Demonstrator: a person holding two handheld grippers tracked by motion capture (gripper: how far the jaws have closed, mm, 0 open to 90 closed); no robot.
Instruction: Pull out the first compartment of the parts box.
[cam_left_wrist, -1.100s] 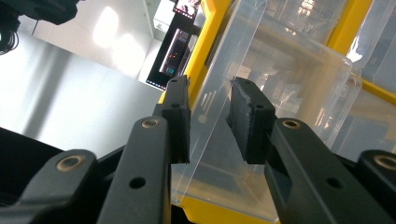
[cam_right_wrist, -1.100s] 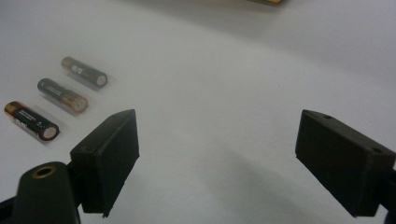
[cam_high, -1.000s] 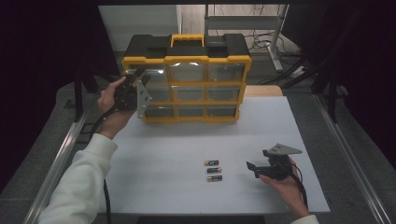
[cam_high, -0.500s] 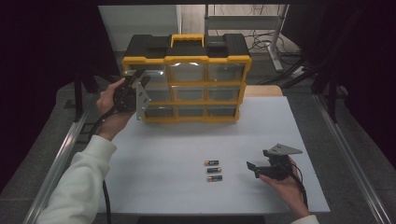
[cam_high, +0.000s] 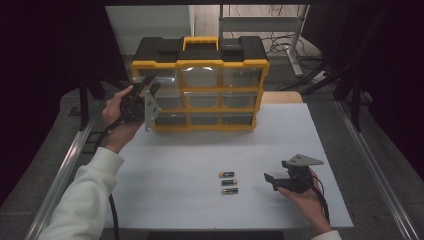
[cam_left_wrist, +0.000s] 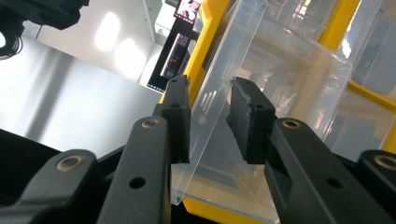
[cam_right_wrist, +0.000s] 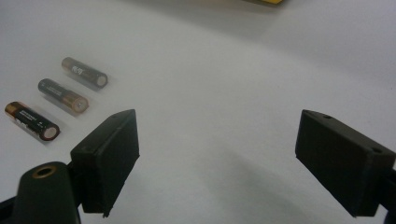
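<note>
Jaws astride clear drawer (cam_left_wrist: 261, 88) lip

I see a yellow-framed plastic organiser cabinet (cam_high: 200, 90) with a black top, a yellow handle and clear, colourless drawers (cam_left_wrist: 280, 93). My two black grippers, left (cam_high: 145, 92) and right (cam_high: 270, 181), carry grey plates. Three small cylindrical batteries (cam_high: 227, 182), black with copper-coloured ends, lie on the white tabletop (cam_high: 175, 170). My sleeve (cam_high: 85, 200) is white.
</note>
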